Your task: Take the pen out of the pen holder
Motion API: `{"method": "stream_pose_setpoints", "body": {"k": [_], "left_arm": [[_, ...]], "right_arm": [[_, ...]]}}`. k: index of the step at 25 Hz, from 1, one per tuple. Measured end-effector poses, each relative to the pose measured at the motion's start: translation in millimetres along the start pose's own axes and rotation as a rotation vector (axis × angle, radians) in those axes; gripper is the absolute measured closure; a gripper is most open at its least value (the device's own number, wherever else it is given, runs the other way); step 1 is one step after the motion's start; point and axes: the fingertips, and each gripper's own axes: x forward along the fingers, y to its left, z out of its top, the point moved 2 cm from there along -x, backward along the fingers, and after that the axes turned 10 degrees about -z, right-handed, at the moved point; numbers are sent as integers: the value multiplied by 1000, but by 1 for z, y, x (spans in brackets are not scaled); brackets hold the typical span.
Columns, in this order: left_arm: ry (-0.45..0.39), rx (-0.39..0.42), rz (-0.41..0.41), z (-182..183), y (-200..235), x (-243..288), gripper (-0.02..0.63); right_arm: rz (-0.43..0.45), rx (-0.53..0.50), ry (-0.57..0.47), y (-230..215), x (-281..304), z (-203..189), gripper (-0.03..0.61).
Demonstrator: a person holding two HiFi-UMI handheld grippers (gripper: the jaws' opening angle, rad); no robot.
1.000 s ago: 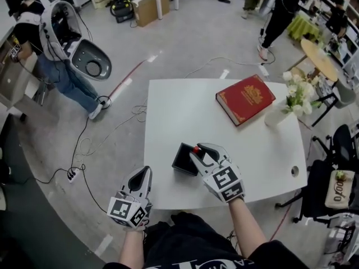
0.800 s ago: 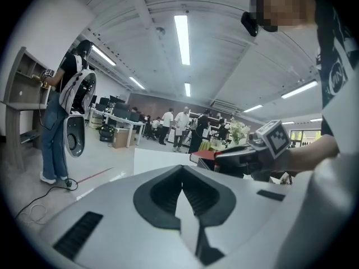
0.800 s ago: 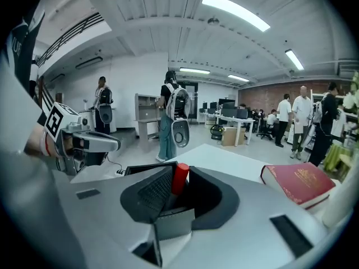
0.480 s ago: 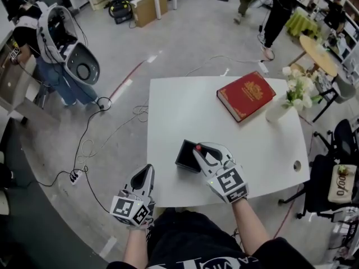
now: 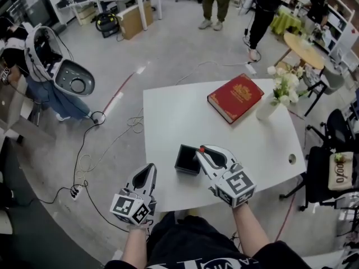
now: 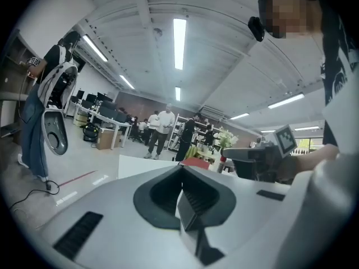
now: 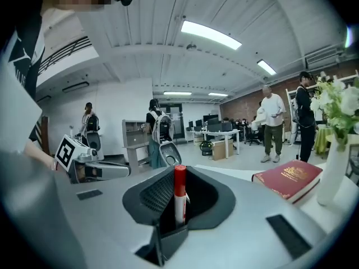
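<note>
Right hand-held gripper, wider a second ago, now clamping pen at pen holder, left hand-held gripper closed, empty.

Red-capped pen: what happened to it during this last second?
The right tongs closed on the red-capped pen and seem to have started lifting it from the black pen holder. The left tongs stayed shut and empty off the table's near edge. Holder, red book and vase kept their places.

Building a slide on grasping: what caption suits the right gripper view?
Right tongs clamp a red-capped pen upright, with a red book and flower vase beyond.
</note>
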Motion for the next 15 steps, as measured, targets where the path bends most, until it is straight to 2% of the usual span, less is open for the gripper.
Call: {"method": "stream_pose_setpoints", "body": {"k": [7,15], "left_arm": [[24,11,-53,10,1,-2,612],[41,22,-86,11,0,-9,612]], "right_arm": [[-79,72,-56,1,-17,19,512],[-134,93,-110,5,-32,36,512]]}}
